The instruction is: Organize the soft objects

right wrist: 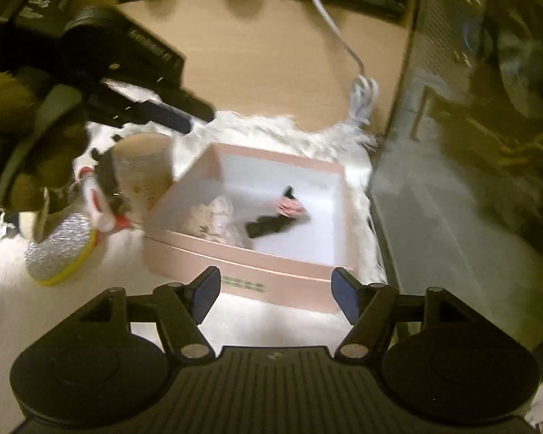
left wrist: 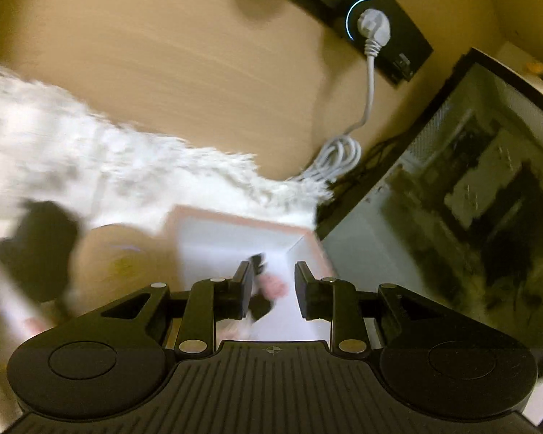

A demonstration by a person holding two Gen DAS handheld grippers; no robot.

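A pink box (right wrist: 242, 267) with a white inside stands on a white fluffy rug (right wrist: 282, 130). In it lie a black and pink soft toy (right wrist: 277, 217) and a pale fluffy soft thing (right wrist: 217, 220). My right gripper (right wrist: 275, 298) is open and empty, just in front of the box's near wall. My left gripper (left wrist: 273, 289) is open above the box (left wrist: 235, 217), with the black and pink toy (left wrist: 269, 287) below between its fingers. In the right wrist view the left gripper (right wrist: 152, 105) hovers over the box's left corner. A silver and yellow sponge (right wrist: 59, 249) lies left of the box.
A brown paper cup (right wrist: 144, 170) and a red, white and black soft thing (right wrist: 103, 199) stand left of the box. A brown plush (right wrist: 14, 137) is at the far left. A white cable with plug (left wrist: 371, 72) lies on the wooden floor. A dark glass-fronted cabinet (left wrist: 470, 181) stands on the right.
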